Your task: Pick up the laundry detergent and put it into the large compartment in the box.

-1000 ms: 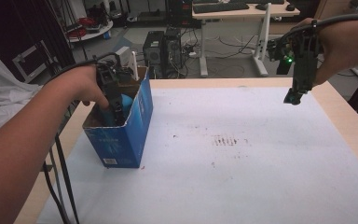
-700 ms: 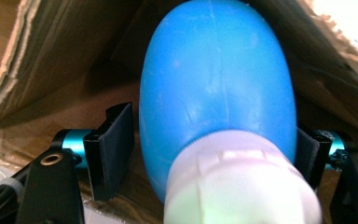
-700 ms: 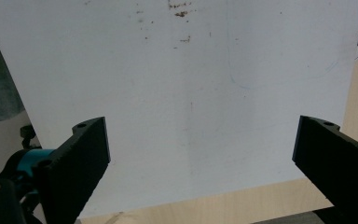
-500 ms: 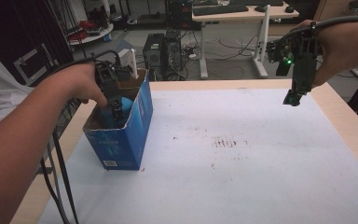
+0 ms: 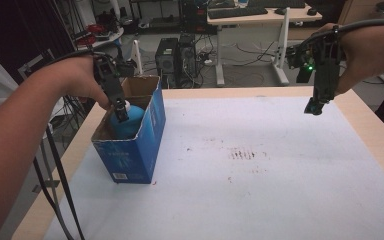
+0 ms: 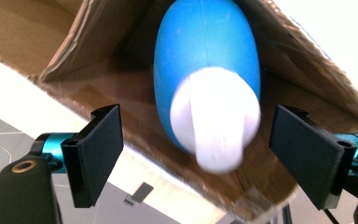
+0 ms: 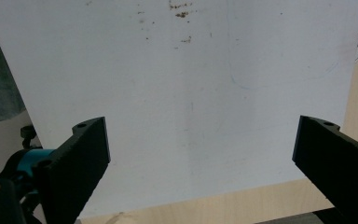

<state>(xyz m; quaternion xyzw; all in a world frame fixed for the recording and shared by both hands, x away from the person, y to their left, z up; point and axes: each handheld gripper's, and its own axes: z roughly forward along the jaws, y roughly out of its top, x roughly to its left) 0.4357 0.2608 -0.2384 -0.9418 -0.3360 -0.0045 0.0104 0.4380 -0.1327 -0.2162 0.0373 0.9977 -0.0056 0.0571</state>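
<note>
High view – left gripper (image 5: 120,114): above the open blue box (image 5: 152,130) at the table's (image 5: 280,200) left edge, tips just over the blue bottle (image 5: 130,120) that stands inside.
High view – right gripper (image 5: 314,106): held in the air over the far right corner of the table.
Left gripper view – jaws: have just been opening; spread, pads clear of the bottle's white cap (image 6: 214,121), which sits between them.
Right gripper view – jaws: spread wide, nothing between them; white table cover (image 7: 191,93) below.
</note>
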